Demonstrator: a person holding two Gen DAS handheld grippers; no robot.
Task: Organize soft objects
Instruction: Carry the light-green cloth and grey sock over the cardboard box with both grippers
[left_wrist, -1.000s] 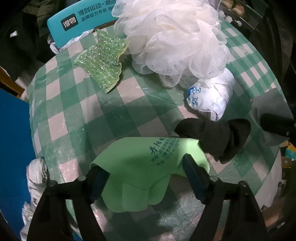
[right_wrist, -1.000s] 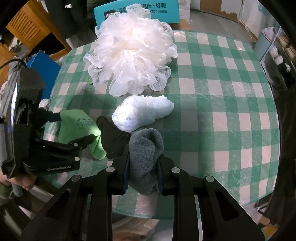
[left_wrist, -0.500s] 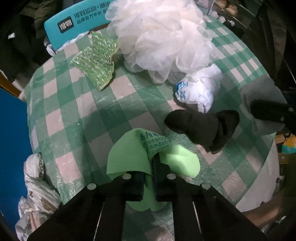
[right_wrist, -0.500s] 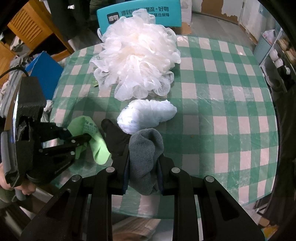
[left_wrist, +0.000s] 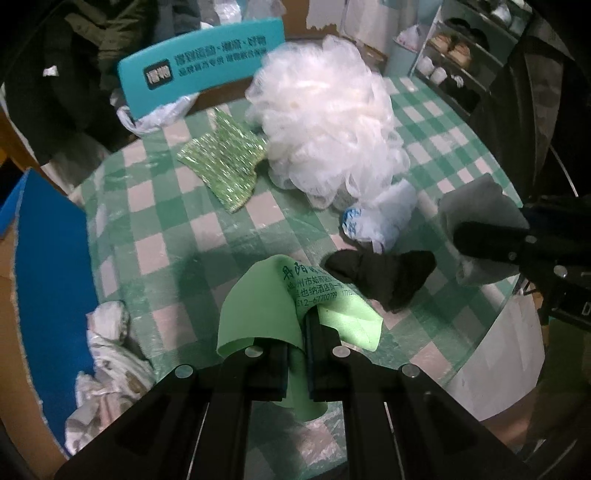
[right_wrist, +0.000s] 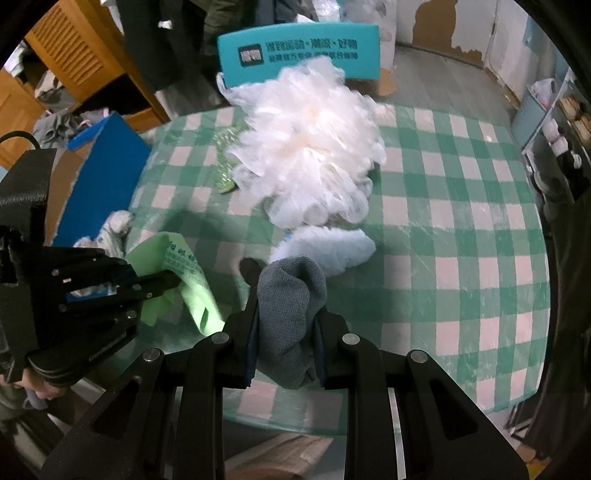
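- My left gripper (left_wrist: 297, 354) is clamped tight on the green cloth (left_wrist: 266, 306); the jaws closed on it within this last second, and the cloth now bunches between the pads at the bottom centre of the left wrist view.
- The cloth's printed flap stands above the fingers and its right corner droops toward the table (left_wrist: 177, 236), just left of the black sock (left_wrist: 384, 277).
- My right gripper (right_wrist: 284, 354) is squeezing the grey towel (right_wrist: 291, 306), which bulges up between the pads at the lower centre of the right wrist view.
- In that same view my left gripper shows at the lower left with the green cloth hanging from its tips, above the table's near rim.
- The white mesh puff (left_wrist: 328, 125) fills the upper centre, big and blurred, sitting on the checked table.
- The sparkly green scrubber (left_wrist: 225, 162) lies to its left, its right edge touching or tucked under the puff; I cannot tell which.
- The white bag (left_wrist: 380, 218) lies just below the puff, right above the black sock.
- Open room: the bare checks on the right half of the right wrist view, running to the round edge.
- Left edge is crowded: a blue board (left_wrist: 48, 280) and crumpled white fabric (left_wrist: 107, 365) sit beside the rim.
- A teal chair back (left_wrist: 203, 74) stands behind the far edge.
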